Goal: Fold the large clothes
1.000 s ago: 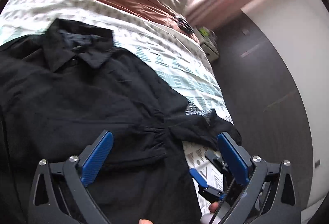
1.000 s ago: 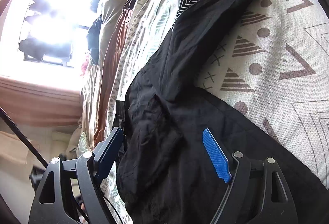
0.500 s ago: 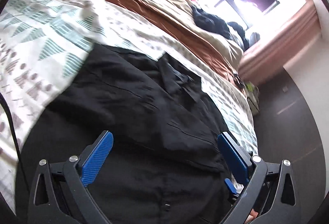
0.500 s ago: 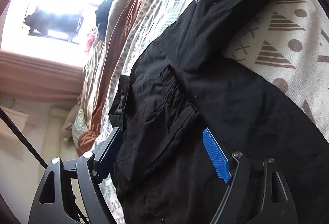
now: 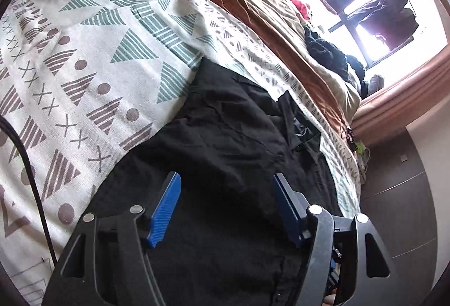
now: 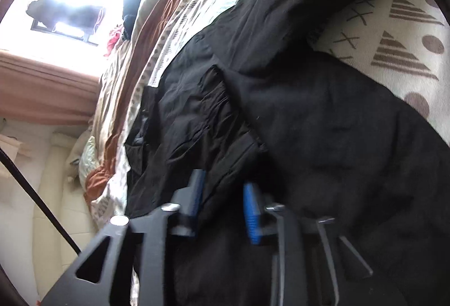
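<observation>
Left gripper (image 5: pixel 226 207), jaws spread wide over the black shirt (image 5: pixel 225 143) with nothing held; right gripper (image 6: pixel 223 203), jaws narrowed to a small gap with a fold of the same black shirt (image 6: pixel 323 120) between the blue pads, though motion blur leaves the grip itself unclear. The shirt lies spread on the patterned bedspread (image 5: pixel 84 58). Beyond it lie a brown blanket (image 5: pixel 253 11) and, farthest, the bright window (image 5: pixel 365 5).

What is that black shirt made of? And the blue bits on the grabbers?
The black shirt looks like thin, matte woven cloth, maybe cotton or linen: it creases finely and lies limp. The blue pads on the left gripper look like ribbed rubber or plastic; I can't tell which.
</observation>
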Motion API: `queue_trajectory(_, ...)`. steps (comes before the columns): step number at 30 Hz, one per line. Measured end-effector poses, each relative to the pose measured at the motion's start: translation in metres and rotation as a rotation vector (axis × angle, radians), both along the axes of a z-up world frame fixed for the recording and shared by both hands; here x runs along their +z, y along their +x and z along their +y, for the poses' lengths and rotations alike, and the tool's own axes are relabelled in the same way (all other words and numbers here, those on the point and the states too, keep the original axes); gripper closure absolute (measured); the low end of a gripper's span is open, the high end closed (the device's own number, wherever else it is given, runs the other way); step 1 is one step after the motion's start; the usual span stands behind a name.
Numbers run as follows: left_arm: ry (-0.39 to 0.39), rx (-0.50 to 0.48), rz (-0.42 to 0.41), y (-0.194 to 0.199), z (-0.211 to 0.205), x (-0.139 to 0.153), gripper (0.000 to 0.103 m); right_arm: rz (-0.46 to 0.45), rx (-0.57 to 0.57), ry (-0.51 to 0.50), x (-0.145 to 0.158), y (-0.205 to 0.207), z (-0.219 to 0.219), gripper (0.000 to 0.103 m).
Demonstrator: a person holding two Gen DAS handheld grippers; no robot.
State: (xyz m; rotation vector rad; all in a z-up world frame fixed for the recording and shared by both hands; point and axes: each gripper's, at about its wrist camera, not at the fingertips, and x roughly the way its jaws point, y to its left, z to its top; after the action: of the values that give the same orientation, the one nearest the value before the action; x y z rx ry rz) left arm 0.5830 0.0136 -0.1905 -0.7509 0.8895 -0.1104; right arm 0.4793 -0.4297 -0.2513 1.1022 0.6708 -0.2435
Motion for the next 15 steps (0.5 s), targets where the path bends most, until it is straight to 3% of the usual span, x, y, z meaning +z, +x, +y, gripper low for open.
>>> queue_trajectory(10, 0.026, 0.005, 0.073, 0.011, 0.006, -0.024, 0.036, -0.006, -0.025, -0.086, 0.003, 0.019, 0.007, 0.097)
queue_trajectory(15, -0.001, -0.038, 0.059, 0.012, 0.002, -0.015, 0.036, 0.041, 0.018, -0.213, 0.023, 0.026, 0.023, 0.096)
